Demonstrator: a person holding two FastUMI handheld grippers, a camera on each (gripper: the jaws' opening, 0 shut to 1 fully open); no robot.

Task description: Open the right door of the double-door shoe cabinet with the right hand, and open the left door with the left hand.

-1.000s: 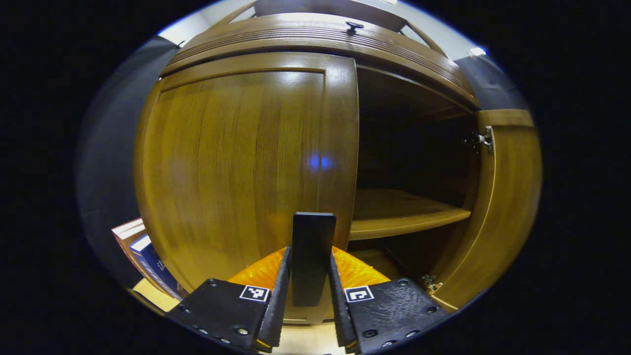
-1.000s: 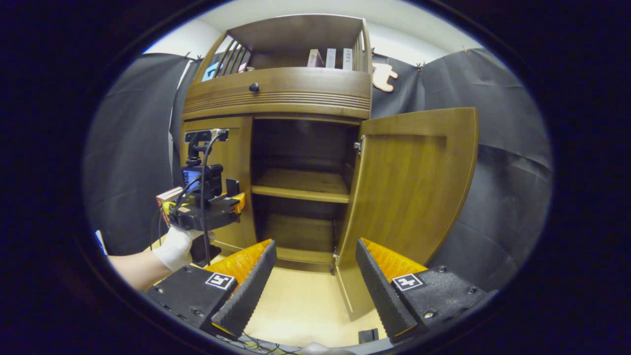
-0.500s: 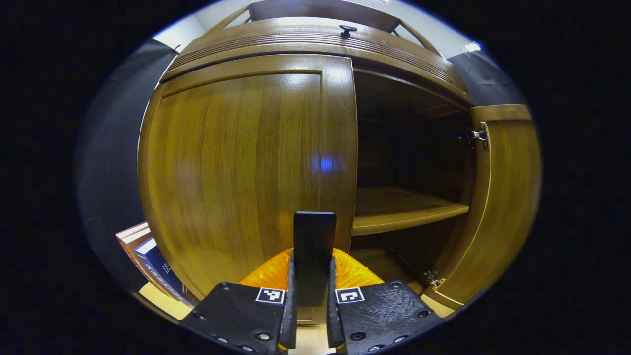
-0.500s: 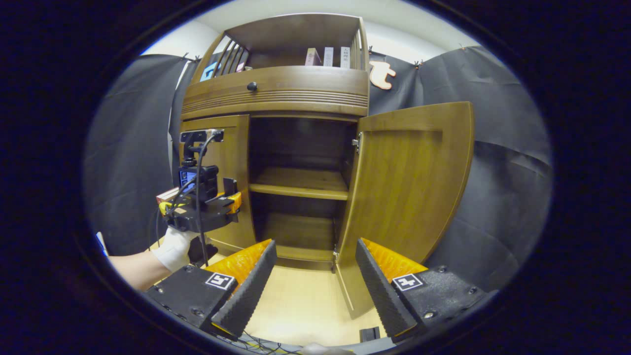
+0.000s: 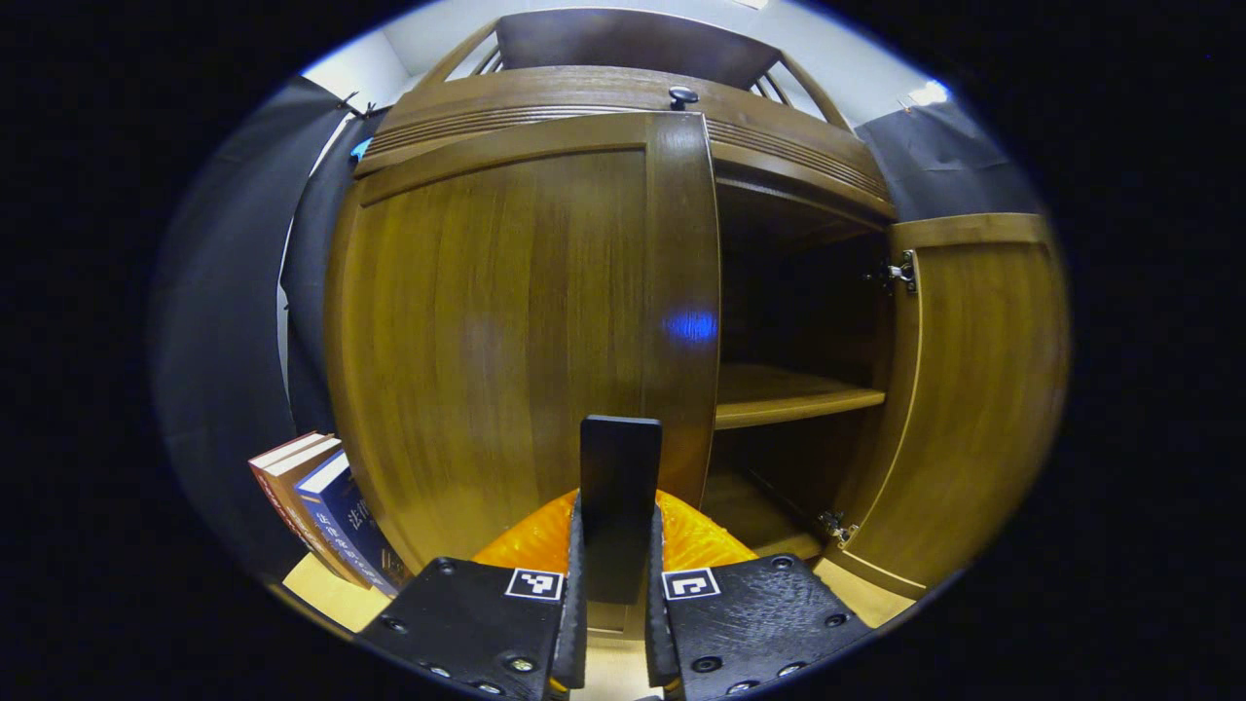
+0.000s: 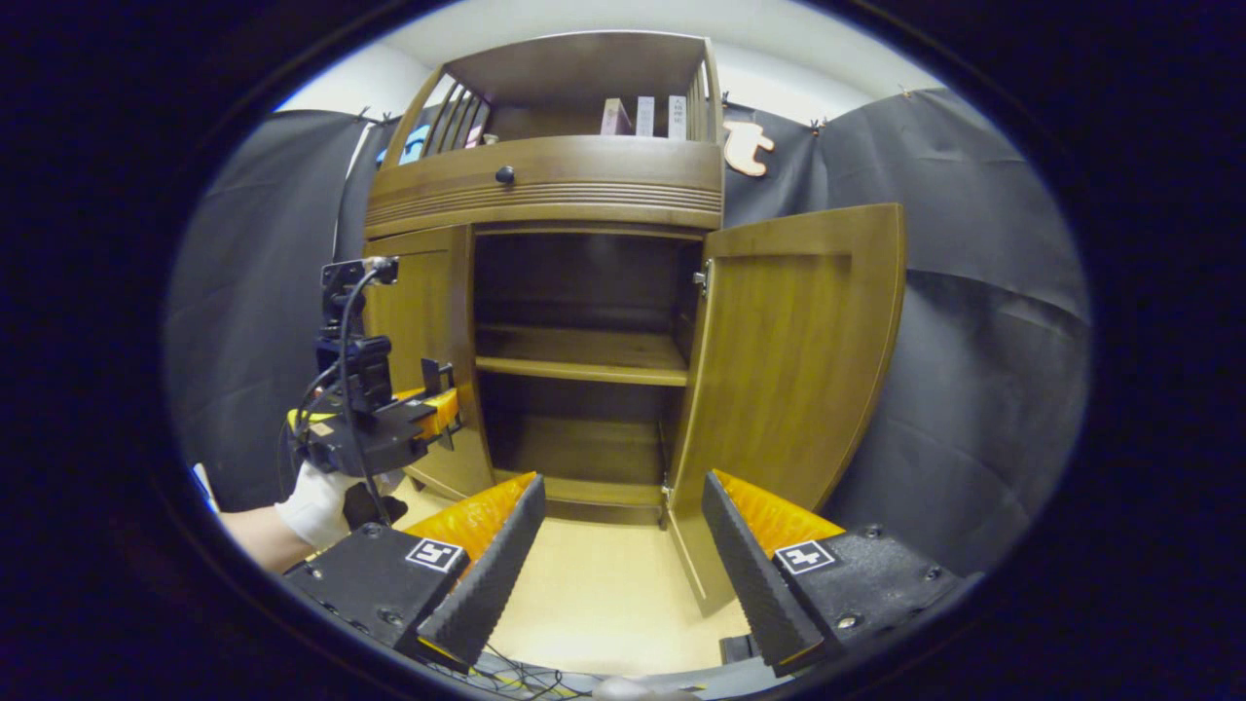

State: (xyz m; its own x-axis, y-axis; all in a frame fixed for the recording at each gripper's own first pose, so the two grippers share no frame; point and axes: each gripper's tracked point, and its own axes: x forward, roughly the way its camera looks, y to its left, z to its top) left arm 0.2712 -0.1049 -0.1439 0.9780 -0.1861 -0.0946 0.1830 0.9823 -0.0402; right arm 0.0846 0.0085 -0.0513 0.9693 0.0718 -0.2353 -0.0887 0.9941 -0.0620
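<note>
Left door (image 5: 506, 321): we've swung it a bit more ajar
Left claw (image 5: 613, 623): clamped on its handle (image 5: 619, 477)
Right claw (image 6: 618, 565): wide apart, holding zip

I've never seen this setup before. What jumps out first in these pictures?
The wooden shoe cabinet dominates: its right door stands wide open, baring dark shelves. In the left gripper view, the left tongs are clamped on the dark handle of the left door. The right tongs hang open, holding nothing.
</note>
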